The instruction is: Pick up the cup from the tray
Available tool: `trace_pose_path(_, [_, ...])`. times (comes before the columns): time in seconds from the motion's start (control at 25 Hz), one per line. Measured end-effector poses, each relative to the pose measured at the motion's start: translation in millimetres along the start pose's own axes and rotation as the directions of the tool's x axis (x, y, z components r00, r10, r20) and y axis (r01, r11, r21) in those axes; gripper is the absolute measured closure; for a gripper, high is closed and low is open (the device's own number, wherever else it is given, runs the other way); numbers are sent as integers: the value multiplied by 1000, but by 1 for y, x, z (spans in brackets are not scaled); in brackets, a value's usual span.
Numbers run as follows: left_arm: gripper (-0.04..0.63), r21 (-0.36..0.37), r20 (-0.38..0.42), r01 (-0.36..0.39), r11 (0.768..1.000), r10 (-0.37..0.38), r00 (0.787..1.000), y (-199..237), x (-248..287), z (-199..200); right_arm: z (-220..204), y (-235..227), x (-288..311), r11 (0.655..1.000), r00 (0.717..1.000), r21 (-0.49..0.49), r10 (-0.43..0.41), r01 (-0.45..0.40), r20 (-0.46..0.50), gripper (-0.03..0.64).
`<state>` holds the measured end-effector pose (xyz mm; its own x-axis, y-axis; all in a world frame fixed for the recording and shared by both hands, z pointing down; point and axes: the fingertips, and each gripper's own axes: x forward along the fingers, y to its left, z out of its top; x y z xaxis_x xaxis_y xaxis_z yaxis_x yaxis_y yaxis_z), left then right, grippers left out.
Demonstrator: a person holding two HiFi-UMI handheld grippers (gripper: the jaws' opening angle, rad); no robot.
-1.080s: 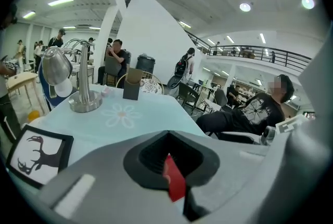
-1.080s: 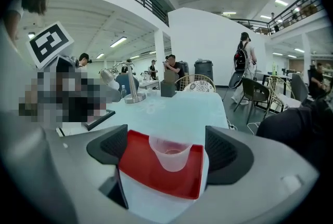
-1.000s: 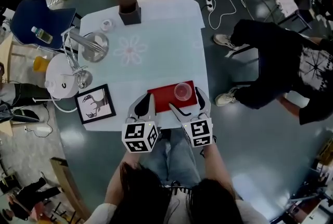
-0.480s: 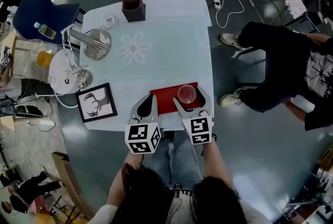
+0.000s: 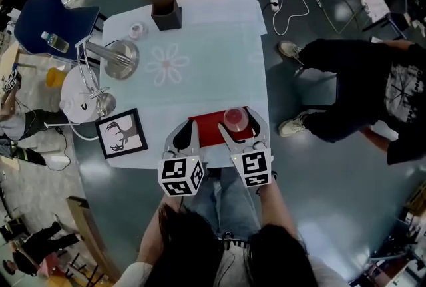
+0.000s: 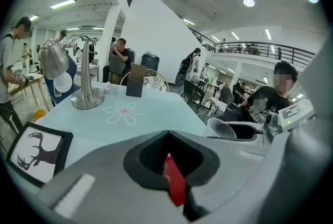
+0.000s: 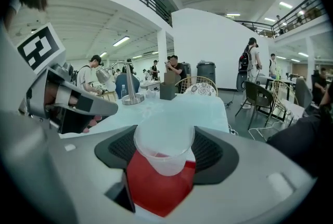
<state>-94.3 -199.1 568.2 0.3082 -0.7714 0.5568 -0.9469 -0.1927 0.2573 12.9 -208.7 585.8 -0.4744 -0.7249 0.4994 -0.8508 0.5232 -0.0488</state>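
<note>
Because the clear plastic cup is thin-walled, I want to close my right gripper only until the wall holds. I should keep the cup upright so it lifts straight off the red tray without buckling or tipping. The jaws have just been closing with the cup between them. The ribbed pads appear to touch it on both sides, though I cannot judge how firmly. The cup stands on the tray at the near edge of the table. This gripper points forward and slants down. My left gripper, jaws pressed together on nothing, sits just beside it at the same slant.
</note>
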Motion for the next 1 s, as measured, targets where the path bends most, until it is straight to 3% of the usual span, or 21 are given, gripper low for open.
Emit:
trace_pose_path(0.44, [595, -12, 34, -16, 1000, 16, 999, -4, 4, 35, 45, -20, 12, 999, 1000, -43, 6, -5, 21, 278])
trace_pose_path(1.0, [595, -33, 56, -65, 997, 67, 996, 8, 36, 49, 30, -43, 74, 998, 998, -18, 62, -62, -34, 279])
